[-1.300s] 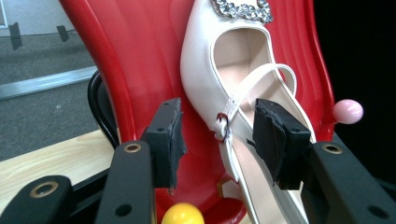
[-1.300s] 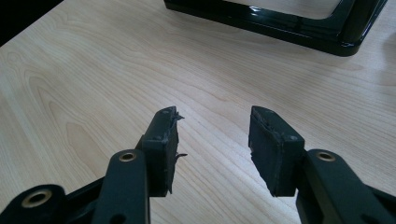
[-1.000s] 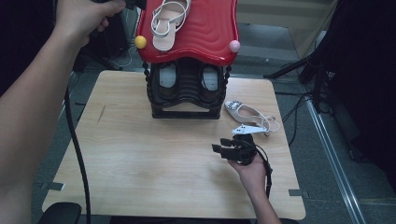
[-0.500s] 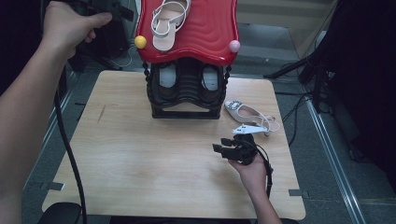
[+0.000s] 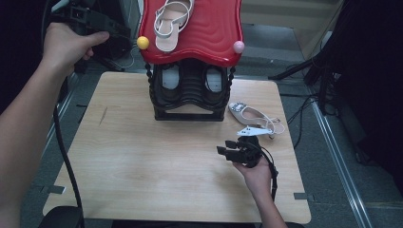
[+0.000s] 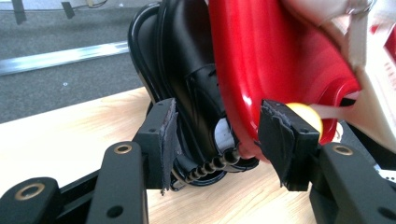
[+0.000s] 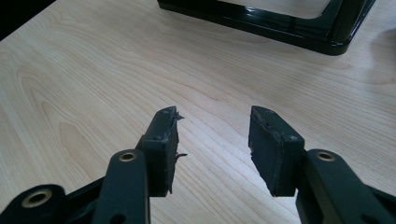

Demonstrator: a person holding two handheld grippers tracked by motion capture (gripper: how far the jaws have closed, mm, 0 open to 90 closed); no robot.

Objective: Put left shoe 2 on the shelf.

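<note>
Your right hand-held gripper (image 5: 223, 151), jaws apart and empty, rests nearer the loose sandal (image 5: 254, 116), which lies lengthwise just right of the shoe rack (image 5: 190, 90); your left hand-held gripper (image 6: 215, 135), just opening, holds nothing.

A lab or test room, not a home; a bare plywood table (image 5: 142, 161) stands alone on grey carpet (image 5: 328, 190), with metal rails (image 5: 340, 156) set in the floor on either side; loose cables (image 5: 304, 107) trail across the floor and black stands (image 5: 328, 71) crowd the dim right edge. The props look staged: a black shoe rack (image 5: 190, 92) with a glossy red top (image 5: 214, 33), one sandal (image 5: 168, 23) on it and another shoe (image 5: 254, 116) on the table; a thick cable (image 5: 64, 156) hangs by the person's arm (image 5: 23, 133).
</note>
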